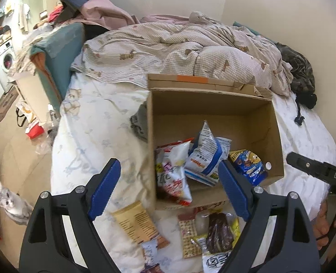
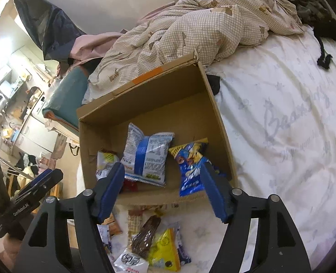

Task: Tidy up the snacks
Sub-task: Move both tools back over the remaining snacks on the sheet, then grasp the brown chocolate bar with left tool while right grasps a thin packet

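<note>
An open cardboard box [image 1: 213, 104] [image 2: 149, 95] stands on the bed. In it lie a red-and-white snack bag [image 1: 173, 175], a white-and-blue bag [image 1: 204, 157] [image 2: 146, 152] and a dark blue bag [image 1: 247, 166] [image 2: 190, 166]. Loose snacks lie on the sheet in front of the box: a tan packet [image 1: 137, 225], a dark brown pack [image 1: 219, 232] [image 2: 146, 234] and a yellow pack [image 2: 165, 248]. My left gripper [image 1: 168, 186] is open and empty above the box's near-left corner. My right gripper [image 2: 162, 191] is open and empty over the box's near edge.
A rumpled checked duvet [image 1: 179, 50] [image 2: 202, 27] lies behind the box. The white sheet [image 2: 281, 125] spreads to the right. A grey cat [image 1: 11, 204] sits on the floor at the left, beside bags and clutter. My right gripper's finger shows in the left view [image 1: 313, 168].
</note>
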`<state>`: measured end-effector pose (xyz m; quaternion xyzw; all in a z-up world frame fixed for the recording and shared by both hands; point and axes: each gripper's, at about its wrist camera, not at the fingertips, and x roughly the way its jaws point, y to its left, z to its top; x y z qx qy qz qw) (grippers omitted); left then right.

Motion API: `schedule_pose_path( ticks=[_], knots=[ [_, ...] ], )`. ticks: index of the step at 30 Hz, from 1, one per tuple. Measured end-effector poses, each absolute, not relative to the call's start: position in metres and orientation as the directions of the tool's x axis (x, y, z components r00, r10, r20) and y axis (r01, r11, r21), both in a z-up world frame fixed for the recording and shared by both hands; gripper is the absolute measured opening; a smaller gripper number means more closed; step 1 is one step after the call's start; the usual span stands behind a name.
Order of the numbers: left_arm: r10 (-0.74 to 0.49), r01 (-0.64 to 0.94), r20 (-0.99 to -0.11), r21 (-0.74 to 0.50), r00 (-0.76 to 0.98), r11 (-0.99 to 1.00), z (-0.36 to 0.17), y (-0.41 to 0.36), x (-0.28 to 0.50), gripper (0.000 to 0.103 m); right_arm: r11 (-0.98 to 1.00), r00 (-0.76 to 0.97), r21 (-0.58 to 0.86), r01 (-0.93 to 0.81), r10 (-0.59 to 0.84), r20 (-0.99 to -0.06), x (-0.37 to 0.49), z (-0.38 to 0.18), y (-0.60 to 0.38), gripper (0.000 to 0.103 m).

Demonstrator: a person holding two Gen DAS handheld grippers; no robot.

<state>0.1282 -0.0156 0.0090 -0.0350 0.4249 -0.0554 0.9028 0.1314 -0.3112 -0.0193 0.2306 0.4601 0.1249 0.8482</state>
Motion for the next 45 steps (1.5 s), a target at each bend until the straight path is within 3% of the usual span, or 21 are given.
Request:
schedule_pose_path(
  ticks=[12, 18, 24, 28, 38, 43, 44, 45],
  knots=[
    [-0.109, -0.011, -0.762, -0.150, 0.639, 0.989, 0.016, 0.015, 0.086, 0.087, 0.785, 0.481, 0.618, 0.045, 0.525, -0.702, 0.087, -0.031, -0.305, 0.072],
    [-0.106, -0.044, -0.768, -0.172, 0.631, 0.984, 0.015, 0.029, 0.069, 0.087, 0.815, 0.428, 0.577, 0.053, 0.503, -0.750, 0.072, -0.038, -0.291, 0.072],
    [-0.079, -0.093, -0.779, -0.174, 0.622, 0.980, 0.009, 0.040, 0.058, 0.087, 0.746, 0.300, 0.654, 0.130, 0.599, -0.743, 0.065, -0.071, -0.285, 0.072],
    [-0.069, -0.128, -0.802, -0.178, 0.593, 0.976, 0.002, 0.047, 0.059, 0.097, 0.696, 0.180, 0.692, 0.192, 0.668, -0.722, 0.068, -0.102, -0.272, 0.073],
    [-0.102, -0.140, -0.836, -0.208, 0.540, 0.968, -0.012, 0.044, 0.069, 0.097, 0.747, 0.058, 0.626, 0.224, 0.631, -0.773, 0.092, -0.143, -0.235, 0.070],
    [-0.103, -0.137, -0.838, -0.207, 0.536, 0.969, -0.014, 0.042, 0.072, 0.097, 0.816, 0.066, 0.554, 0.165, 0.552, -0.832, 0.095, -0.144, -0.225, 0.039],
    [-0.100, -0.139, -0.839, -0.204, 0.535, 0.969, -0.014, 0.042, 0.072, 0.097, 0.824, 0.085, 0.550, 0.137, 0.543, -0.835, 0.094, -0.137, -0.225, 0.026],
    [-0.099, -0.141, -0.840, -0.204, 0.534, 0.969, -0.014, 0.043, 0.073, 0.097, 0.828, 0.101, 0.547, 0.122, 0.538, -0.837, 0.093, -0.131, -0.227, 0.025]
  ],
)
